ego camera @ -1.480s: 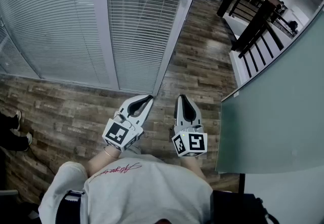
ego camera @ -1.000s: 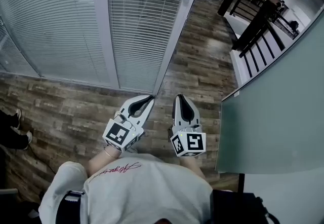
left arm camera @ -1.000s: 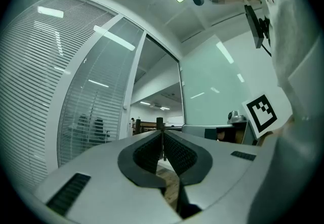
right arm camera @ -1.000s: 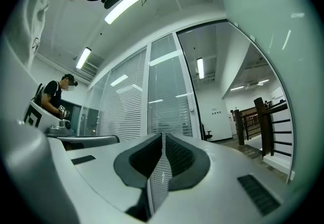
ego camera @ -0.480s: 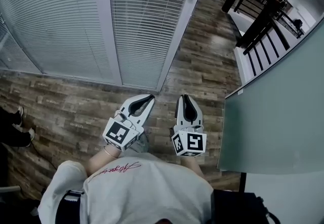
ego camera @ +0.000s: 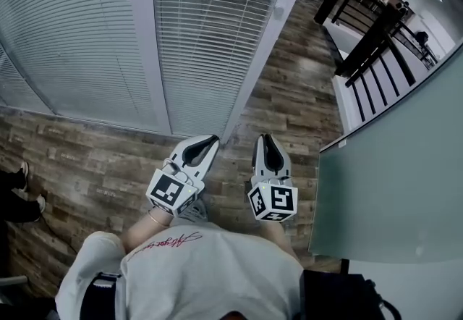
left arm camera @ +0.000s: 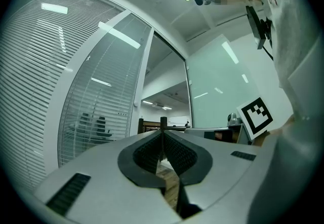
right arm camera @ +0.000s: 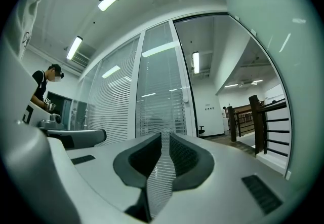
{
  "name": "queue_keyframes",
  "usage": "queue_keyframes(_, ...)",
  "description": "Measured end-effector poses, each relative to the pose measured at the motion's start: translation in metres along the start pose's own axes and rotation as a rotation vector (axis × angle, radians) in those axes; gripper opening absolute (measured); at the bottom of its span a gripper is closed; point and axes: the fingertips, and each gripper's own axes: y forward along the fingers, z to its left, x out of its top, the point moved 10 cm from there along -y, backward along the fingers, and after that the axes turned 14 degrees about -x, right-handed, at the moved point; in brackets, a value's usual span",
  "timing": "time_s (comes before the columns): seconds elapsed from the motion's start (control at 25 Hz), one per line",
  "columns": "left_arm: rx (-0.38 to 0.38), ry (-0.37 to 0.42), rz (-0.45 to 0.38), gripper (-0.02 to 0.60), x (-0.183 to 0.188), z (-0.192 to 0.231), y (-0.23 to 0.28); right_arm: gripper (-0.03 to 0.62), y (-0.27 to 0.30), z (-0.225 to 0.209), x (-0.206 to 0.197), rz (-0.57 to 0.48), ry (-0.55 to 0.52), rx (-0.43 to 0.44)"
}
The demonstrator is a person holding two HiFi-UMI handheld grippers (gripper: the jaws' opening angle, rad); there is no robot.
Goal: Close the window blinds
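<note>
We stand on the wood-plank floor (ego camera: 94,159) just short of the white frame post (ego camera: 264,51), with both grippers held out ahead of us. The window blinds (ego camera: 206,29) hang behind glass left of that post, their slats open enough to show dark furniture through them. Our left gripper (ego camera: 214,139) points at the foot of the post, its jaws closed tip to tip on nothing. Our right gripper (ego camera: 265,137), just right of the post's foot, keeps only a narrow slit between its jaws, with nothing in it. A dark railing (ego camera: 369,36) runs well right of the post, and another person's shoes (ego camera: 22,195) stand far left of it.
</note>
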Motion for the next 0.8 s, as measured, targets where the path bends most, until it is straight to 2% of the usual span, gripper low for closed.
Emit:
queue_keyframes(0.12, -0.005, -0.015, 0.011, 0.02, -0.002, 0.03, 0.011, 0.037, 0.034, 0.002, 0.0, -0.005, -0.006, -0.008)
queue_keyframes(0.4, -0.006, 0.011, -0.002, 0.02, -0.009, 0.102, 0.041, 0.037, 0.108, 0.008, 0.002, -0.007, -0.016, -0.013)
queue_keyframes(0.8, -0.006, -0.02, -0.003, 0.02, 0.0, 0.165, 0.073, 0.046, 0.19, 0.01, 0.012, -0.024, -0.026, -0.026)
